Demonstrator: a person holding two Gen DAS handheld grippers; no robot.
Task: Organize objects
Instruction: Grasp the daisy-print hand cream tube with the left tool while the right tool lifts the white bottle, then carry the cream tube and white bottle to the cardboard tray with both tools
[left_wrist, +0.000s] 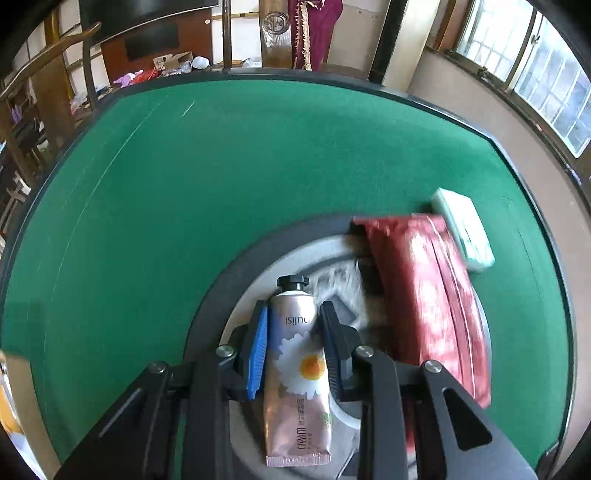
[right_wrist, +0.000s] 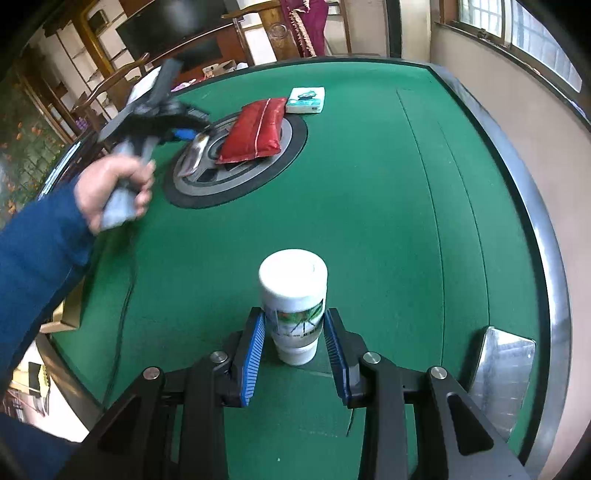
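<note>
Both grippers are angling steeply down: our left gripper (left_wrist: 293, 325) fingers are pinching the hand-cream tube (left_wrist: 297, 369) over the round disc (left_wrist: 221, 280); our right gripper (right_wrist: 295, 332) is clamping the white bottle (right_wrist: 293, 299), well apart from that disc.

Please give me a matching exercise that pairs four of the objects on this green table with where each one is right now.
Things:
1. hand cream tube
2. white bottle
3. red pouch
4. tissue pack

Places:
A. lying partly across the round centre plate
B. on the green felt just beyond the red pouch
C. between the jaws of the right gripper
D. between the jaws of the left gripper, over the centre plate

Pairs: 1-D, 2-C, 3-A, 4-B
</note>
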